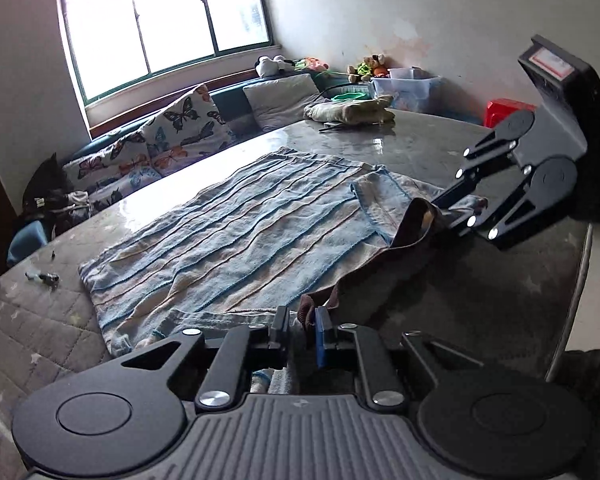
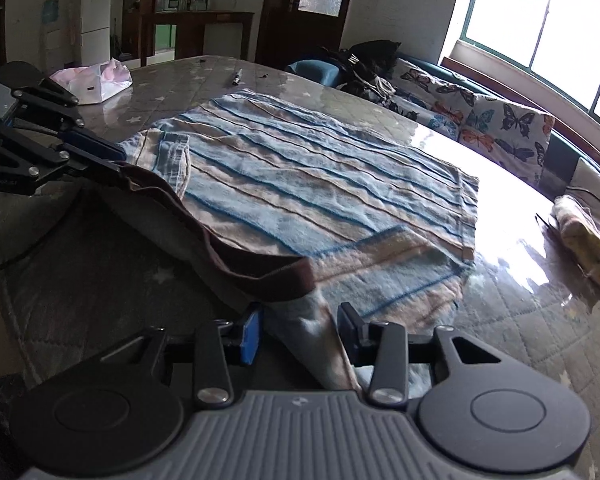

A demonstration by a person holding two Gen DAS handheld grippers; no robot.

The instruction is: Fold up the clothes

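A blue and beige striped garment (image 1: 236, 236) with a brown waistband (image 1: 412, 220) lies spread on the round table (image 1: 420, 144). My left gripper (image 1: 305, 330) is shut on one end of the waistband at the near edge. My right gripper (image 1: 456, 210) grips the other end at the right. In the right wrist view the garment (image 2: 300, 184) stretches away, the waistband (image 2: 236, 256) sags between the grippers, my right gripper (image 2: 300, 334) has cloth between its jaws, which stand apart, and my left gripper (image 2: 116, 160) pinches the far end.
A folded beige cloth (image 1: 352, 112) lies at the table's far side. A pink-white bag (image 2: 96, 80) and small items (image 2: 236, 76) sit on the table. A sofa with butterfly cushions (image 1: 172, 128), a plastic bin (image 1: 408, 88) and a red stool (image 1: 508, 110) surround it.
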